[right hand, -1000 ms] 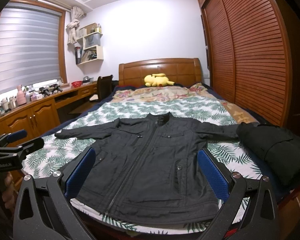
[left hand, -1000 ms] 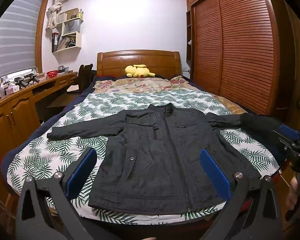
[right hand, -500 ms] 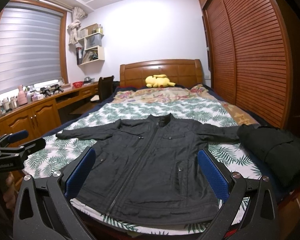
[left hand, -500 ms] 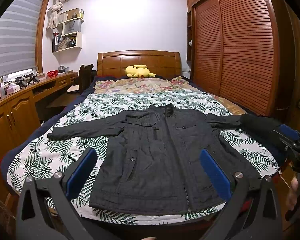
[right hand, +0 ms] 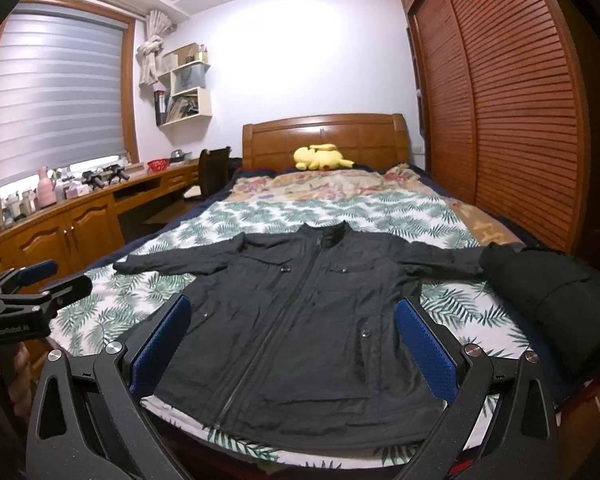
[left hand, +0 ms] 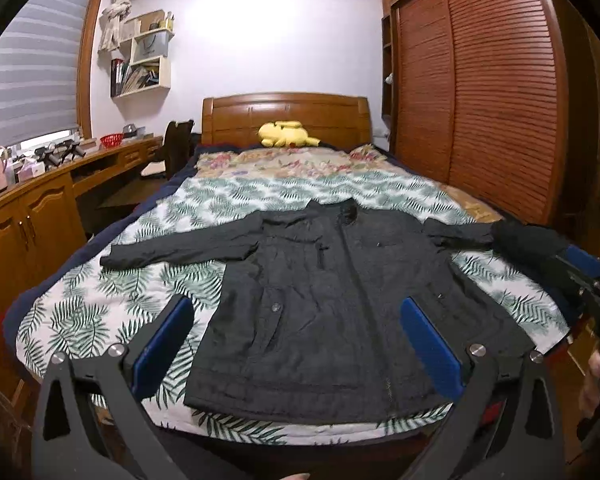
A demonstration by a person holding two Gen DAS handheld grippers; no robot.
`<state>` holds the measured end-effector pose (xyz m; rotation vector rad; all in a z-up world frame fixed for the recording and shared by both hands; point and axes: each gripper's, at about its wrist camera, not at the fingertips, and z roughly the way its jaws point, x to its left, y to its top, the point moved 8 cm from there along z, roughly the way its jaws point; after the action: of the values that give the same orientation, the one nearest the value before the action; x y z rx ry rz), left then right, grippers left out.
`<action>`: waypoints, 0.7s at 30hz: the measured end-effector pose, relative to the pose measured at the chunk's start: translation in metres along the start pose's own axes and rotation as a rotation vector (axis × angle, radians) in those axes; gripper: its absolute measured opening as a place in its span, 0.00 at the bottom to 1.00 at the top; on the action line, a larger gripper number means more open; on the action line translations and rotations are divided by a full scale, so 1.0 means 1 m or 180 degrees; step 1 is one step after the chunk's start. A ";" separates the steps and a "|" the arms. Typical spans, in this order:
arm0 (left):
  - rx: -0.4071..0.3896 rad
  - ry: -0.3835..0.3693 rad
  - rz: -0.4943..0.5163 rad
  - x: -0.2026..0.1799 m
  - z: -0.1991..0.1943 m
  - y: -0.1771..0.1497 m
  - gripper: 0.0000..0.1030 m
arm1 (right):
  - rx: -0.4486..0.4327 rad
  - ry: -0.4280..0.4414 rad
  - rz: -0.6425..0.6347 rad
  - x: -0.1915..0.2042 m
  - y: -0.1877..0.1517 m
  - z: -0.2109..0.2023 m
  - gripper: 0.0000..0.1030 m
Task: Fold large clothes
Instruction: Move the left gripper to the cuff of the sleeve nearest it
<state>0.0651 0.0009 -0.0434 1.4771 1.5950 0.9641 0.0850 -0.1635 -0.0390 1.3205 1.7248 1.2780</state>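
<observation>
Black, padded-looking fabric is what I have to deal with: a dark jacket (left hand: 332, 304) lying face up and zipped on the bed (left hand: 100, 312), collar toward the headboard, hem at the near edge, both sleeves spread out sideways over the palm-leaf bedspread. I judge it soft but bulky, heavier than a shirt, with a smooth shell that may slide on itself once layers stack. Nothing about it is fragile, though the zip and snaps will make stiff ridges along the front. I think the best holds are the sleeve cuffs first, the left sleeve (left hand: 180, 246) and the right sleeve (right hand: 440, 258), then the shoulder and hem corners, pinching a full fold of cloth, not just the outer skin.

Beside the right cuff sits another dark garment (right hand: 552, 296), already bundled at the bed's edge; I should keep clear of it.

My left tongs (left hand: 296, 344) hover above the foot of the bed, blue pads spread wide, holding nothing, aimed down the length of the jacket. My right tongs (right hand: 292, 340) are level with them, also spread and empty, pointing at the zip line. In each view I see the other tool off to the side, held by a hand (right hand: 8, 372) low at the bed corner.
</observation>
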 end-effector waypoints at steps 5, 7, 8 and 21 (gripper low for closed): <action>0.0156 0.0035 -0.0095 0.019 0.017 -0.020 1.00 | 0.0130 0.0076 -0.0034 0.007 -0.014 0.021 1.00; 0.0189 0.0055 -0.0119 0.025 0.023 -0.025 1.00 | 0.0167 0.0095 -0.0072 0.012 -0.017 0.031 1.00; 0.0205 0.0063 -0.0135 0.028 0.027 -0.027 1.00 | 0.0181 0.0106 -0.0087 0.015 -0.019 0.035 1.00; 0.0414 0.0200 -0.0219 0.069 0.055 -0.049 1.00 | 0.0302 0.0239 -0.0186 0.034 -0.032 0.091 1.00</action>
<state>0.0891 0.0697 -0.1138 1.4813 1.7715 0.8903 0.1429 -0.1029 -0.0971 1.2795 1.8832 1.2406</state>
